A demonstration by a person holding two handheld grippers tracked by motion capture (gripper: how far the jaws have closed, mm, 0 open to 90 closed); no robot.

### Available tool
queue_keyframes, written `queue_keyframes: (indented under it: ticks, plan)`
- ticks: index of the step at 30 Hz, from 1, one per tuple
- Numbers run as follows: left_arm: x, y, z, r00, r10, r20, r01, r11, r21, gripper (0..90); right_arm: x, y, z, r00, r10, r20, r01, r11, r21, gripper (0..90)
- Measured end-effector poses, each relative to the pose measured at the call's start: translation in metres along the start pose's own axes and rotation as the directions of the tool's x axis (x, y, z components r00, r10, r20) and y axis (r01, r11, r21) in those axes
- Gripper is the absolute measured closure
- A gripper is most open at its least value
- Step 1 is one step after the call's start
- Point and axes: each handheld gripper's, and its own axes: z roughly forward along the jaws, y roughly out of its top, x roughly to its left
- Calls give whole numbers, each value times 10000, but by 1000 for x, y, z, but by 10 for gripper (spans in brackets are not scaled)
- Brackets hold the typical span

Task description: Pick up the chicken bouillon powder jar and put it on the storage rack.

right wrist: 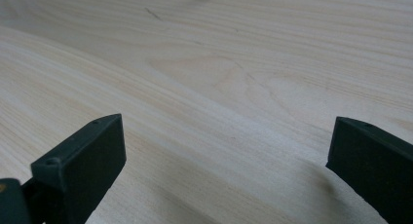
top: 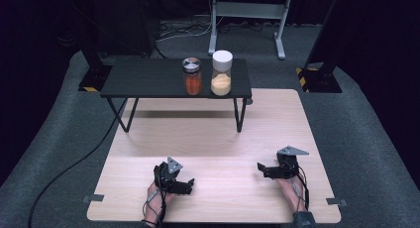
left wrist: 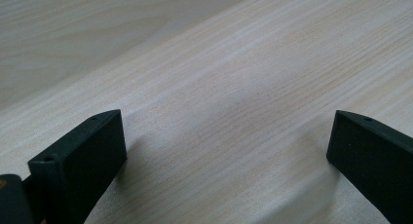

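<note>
Left hand: low at the near edge of the wooden table (top: 218, 139), left of centre, forearm coming in from the person's side, palm wrapped round the left gripper (top: 183, 184).
Left gripper pose: lying close over the tabletop, jaws pointing to the right and a little forward, grey three-cornered plate on top, cable trailing back toward the wrist.
Left claw: jaws spread wide with bare wood between them in the left gripper view (left wrist: 226, 146); it grips nothing and touches no object.
Right hand: low at the near edge on the right side, well apart from the left hand, holding the right gripper (top: 262, 169).
Right gripper pose: just over the tabletop, jaws pointing left toward the middle of the table, grey plate on top.
Right claw: jaws wide apart, plain wood between them in the right gripper view (right wrist: 226, 146); nothing held.
Orange jar (top: 192, 77): upright with a metal lid on the black shelf (top: 143, 79) at the far end of the table, well away from both grippers.
Pale jar (top: 221, 73): upright with a white lid, just beside the orange jar on its right.
</note>
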Motion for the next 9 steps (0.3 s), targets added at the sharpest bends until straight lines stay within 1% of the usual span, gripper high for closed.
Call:
queue_keyframes:
  ticks: [2, 5, 8, 9]
  plan:
    - [0, 0, 0, 10000, -3, 1, 3, 10000, -3, 5, -2, -2, -1, 9999, 98, -71, -98, 9999, -108, 0]
    - [0, 0, 0, 10000, -2, 0, 2, 10000, 0, 5, -1, 0, 0, 10000, 84, -41, -84, 10000, -15, 0]
    - [0, 0, 0, 10000, -5, 1, 5, 10000, -4, 5, 5, 1, 1, 9996, -193, 196, 191, 9998, 106, 0]
    - [0, 0, 0, 10000, 0, 1, 0, 10000, -1, 5, 9, 2, 1, 9989, -350, 299, 345, 9993, 159, 0]
